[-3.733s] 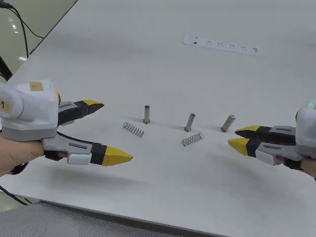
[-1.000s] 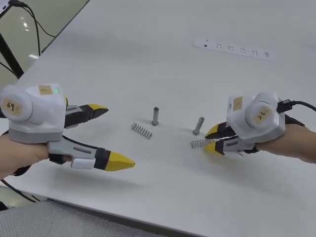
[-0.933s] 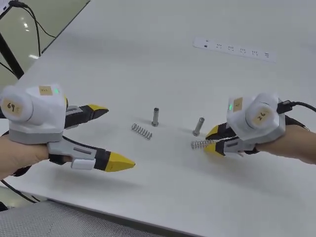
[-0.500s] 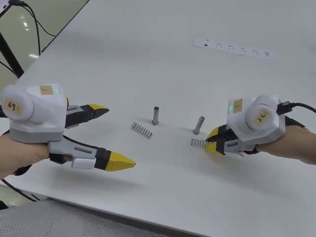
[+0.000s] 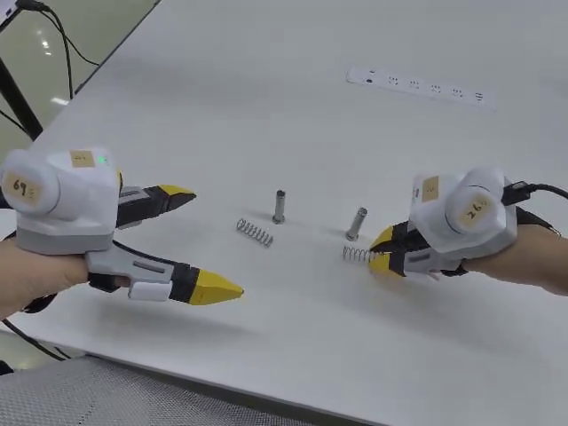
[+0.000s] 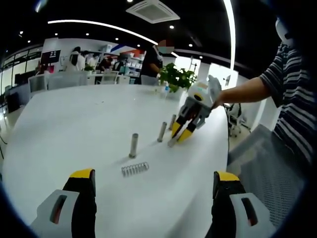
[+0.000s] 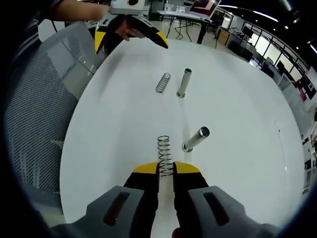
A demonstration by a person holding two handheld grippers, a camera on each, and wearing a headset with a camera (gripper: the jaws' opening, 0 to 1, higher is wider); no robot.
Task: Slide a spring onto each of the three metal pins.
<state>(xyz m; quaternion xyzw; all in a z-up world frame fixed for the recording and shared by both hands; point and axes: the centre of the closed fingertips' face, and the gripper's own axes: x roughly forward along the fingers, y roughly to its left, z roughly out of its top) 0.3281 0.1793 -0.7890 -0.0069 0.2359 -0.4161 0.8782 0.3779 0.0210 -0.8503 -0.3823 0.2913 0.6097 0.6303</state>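
Two bare metal pins stand on the white table point(image 5: 266, 106): one point(image 5: 280, 206) in the middle, one point(image 5: 357, 224) leaning to its right. A loose spring point(image 5: 254, 232) lies left of the middle pin. My right gripper point(image 5: 382, 251) is shut on the near end of a second spring point(image 5: 355, 255), which lies flat beside the leaning pin. The right gripper view shows that spring point(image 7: 164, 151) between the jaws of my right gripper point(image 7: 166, 169), with the leaning pin point(image 7: 195, 139) just right. My left gripper point(image 5: 202, 240) hovers open, holding nothing, left of the loose spring point(image 6: 134, 169).
A white power strip point(image 5: 414, 86) lies at the far right of the table. The table's front edge runs below the grippers, with a grey mesh chair point(image 5: 89, 399) under it. A black cable point(image 5: 53, 53) hangs off the left side.
The right gripper came in from the right to the second spring and its jaws closed on the spring's end. The left gripper has stayed put and open.
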